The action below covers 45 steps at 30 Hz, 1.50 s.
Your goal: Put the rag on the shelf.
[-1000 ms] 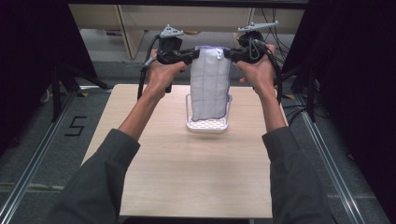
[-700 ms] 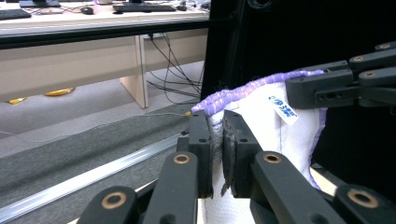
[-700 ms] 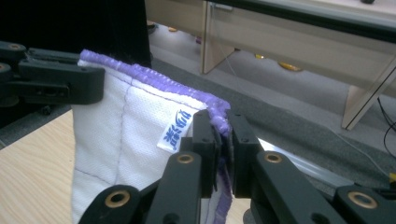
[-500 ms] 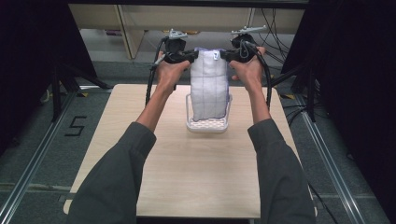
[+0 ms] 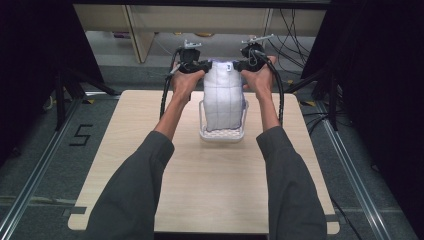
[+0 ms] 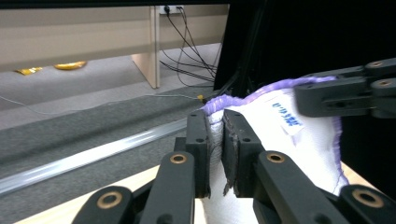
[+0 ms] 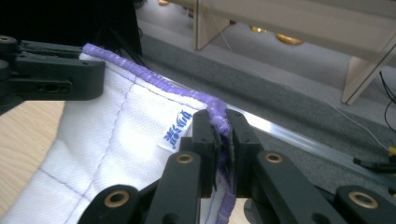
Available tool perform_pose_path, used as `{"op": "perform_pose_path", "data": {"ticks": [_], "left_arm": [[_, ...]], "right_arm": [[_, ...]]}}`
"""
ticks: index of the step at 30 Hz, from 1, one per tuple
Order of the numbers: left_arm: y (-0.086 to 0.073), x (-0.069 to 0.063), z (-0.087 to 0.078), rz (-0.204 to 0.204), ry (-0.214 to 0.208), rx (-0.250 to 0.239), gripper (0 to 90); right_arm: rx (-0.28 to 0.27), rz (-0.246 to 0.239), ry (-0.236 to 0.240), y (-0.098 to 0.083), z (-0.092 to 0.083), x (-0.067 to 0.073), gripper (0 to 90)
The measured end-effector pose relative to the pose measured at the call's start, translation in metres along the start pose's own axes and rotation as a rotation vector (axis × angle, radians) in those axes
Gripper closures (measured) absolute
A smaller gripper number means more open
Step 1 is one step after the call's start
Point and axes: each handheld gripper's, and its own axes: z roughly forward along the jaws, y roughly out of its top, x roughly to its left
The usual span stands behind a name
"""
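Note:
A white cloth (image 5: pixel 223 95) with a purple stitched hem and a small blue-printed label hangs stretched between my two grippers over the far part of the table. Its lower end sags into a white perforated basket (image 5: pixel 222 134). My left gripper (image 5: pixel 205 65) is shut on the cloth's top left corner (image 6: pixel 215 122). My right gripper (image 5: pixel 239 65) is shut on the top right corner, pinching the purple hem (image 7: pixel 219 116). In the left gripper view my left gripper (image 6: pixel 215 140) has cloth squeezed between its pads; in the right gripper view my right gripper (image 7: pixel 222 140) does too.
The light wooden table (image 5: pixel 200 185) reaches toward me with bare room in front of the basket. Black cables (image 5: pixel 165 95) hang from both grippers. Beyond the far edge lie a grey floor, wooden furniture legs (image 5: pixel 135 30) and loose wires (image 5: pixel 295 30).
Both hands have come down and moved farther from me with the cloth stretched between them. More of the cloth's lower end now rests in the basket.

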Motion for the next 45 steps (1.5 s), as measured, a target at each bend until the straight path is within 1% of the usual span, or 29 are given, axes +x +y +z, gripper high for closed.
{"op": "perform_pose_path", "data": {"ticks": [2,4,5,7,9,10,11,12,13,14,15,16,17,18,19,21,24,26,27,29,30,32,35,36,38,40,43,44,45], "left_arm": [[-0.003,-0.001,0.003,-0.003,-0.003,0.004,80.9],[-0.006,0.000,0.006,-0.005,0.002,0.025,80.9],[-0.008,0.000,0.008,-0.016,-0.002,0.027,80.5],[-0.012,0.001,0.010,-0.014,-0.002,0.038,80.3],[-0.015,0.002,0.012,-0.017,0.000,0.045,79.7],[-0.016,0.002,0.012,-0.009,0.007,0.060,79.6],[-0.017,0.003,0.013,-0.023,-0.001,0.054,79.4],[-0.017,0.003,0.013,-0.026,0.000,0.058,78.7],[-0.017,0.003,0.013,-0.026,0.003,0.060,78.6],[-0.017,0.003,0.013,-0.027,0.001,0.064,78.2],[-0.017,0.004,0.013,-0.030,-0.009,0.071,77.2],[-0.018,0.004,0.014,-0.046,-0.019,0.086,74.6],[-0.018,0.006,0.013,-0.053,-0.021,0.101,69.3],[-0.018,0.007,0.013,-0.055,-0.013,0.102,67.0],[-0.018,0.007,0.012,-0.045,-0.010,0.110,67.2],[-0.018,0.009,0.010,-0.036,-0.005,0.116,67.1],[-0.018,0.011,0.005,-0.053,-0.010,0.117,65.8],[-0.018,0.014,0.001,-0.044,-0.014,0.133,64.9],[-0.019,0.015,-0.001,-0.052,-0.022,0.124,64.4],[-0.021,0.019,-0.006,-0.032,-0.039,0.143,63.4],[-0.023,0.020,-0.007,-0.036,-0.039,0.143,62.7],[-0.025,0.024,-0.012,-0.024,-0.050,0.167,60.4],[-0.027,0.028,-0.019,0.006,-0.092,0.176,58.3],[-0.028,0.029,-0.022,0.017,-0.091,0.181,57.7],[-0.031,0.030,-0.027,0.015,-0.089,0.191,55.9],[-0.031,0.031,-0.032,0.019,-0.099,0.187,55.0],[-0.032,0.031,-0.039,0.011,-0.121,0.175,53.5],[-0.033,0.031,-0.042,0.018,-0.115,0.173,52.5],[-0.033,0.030,-0.043,0.017,-0.116,0.171,52.1]], "right_arm": [[0.012,0.008,-0.007,-0.003,0.003,-0.002,83.6],[0.021,0.024,-0.007,-0.007,0.006,-0.003,83.6],[0.028,0.032,-0.011,-0.009,0.008,-0.005,83.6],[0.032,0.047,-0.005,-0.014,0.011,-0.007,83.4],[0.038,0.044,-0.001,-0.018,0.014,-0.009,83.1],[0.037,0.038,-0.003,-0.019,0.016,-0.009,82.8],[0.046,0.034,0.006,-0.020,0.017,-0.010,82.0],[0.052,0.036,0.001,-0.023,0.019,-0.010,81.0],[0.073,0.055,0.005,-0.024,0.020,-0.009,79.9],[0.078,0.045,0.010,-0.026,0.022,-0.011,77.7],[0.084,0.057,-0.002,-0.027,0.024,-0.010,75.4],[0.084,0.059,-0.003,-0.028,0.025,-0.011,72.8],[0.086,0.060,-0.007,-0.029,0.026,-0.012,68.8],[0.090,0.073,-0.005,-0.030,0.026,-0.012,68.0],[0.090,0.073,-0.006,-0.030,0.026,-0.012,67.9],[0.086,0.078,-0.012,-0.030,0.024,-0.014,67.2],[0.088,0.075,-0.013,-0.030,0.019,-0.017,64.8],[0.088,0.075,-0.010,-0.030,0.016,-0.018,64.6],[0.090,0.072,-0.008,-0.030,0.014,-0.019,64.3],[0.087,0.071,-0.012,-0.030,0.010,-0.020,63.5],[0.086,0.061,-0.011,-0.030,0.008,-0.021,63.2],[0.089,0.071,-0.008,-0.030,0.004,-0.022,62.3],[0.092,0.085,0.010,-0.033,-0.002,-0.025,61.9],[0.092,0.085,0.014,-0.034,-0.004,-0.026,61.6],[0.101,0.092,0.023,-0.037,-0.007,-0.028,61.0],[0.106,0.103,0.019,-0.040,-0.011,-0.030,60.3],[0.091,0.116,0.036,-0.042,-0.017,-0.031,59.4],[0.089,0.127,0.036,-0.043,-0.019,-0.029,58.9],[0.071,0.093,0.038,-0.044,-0.020,-0.032,58.9]]}}
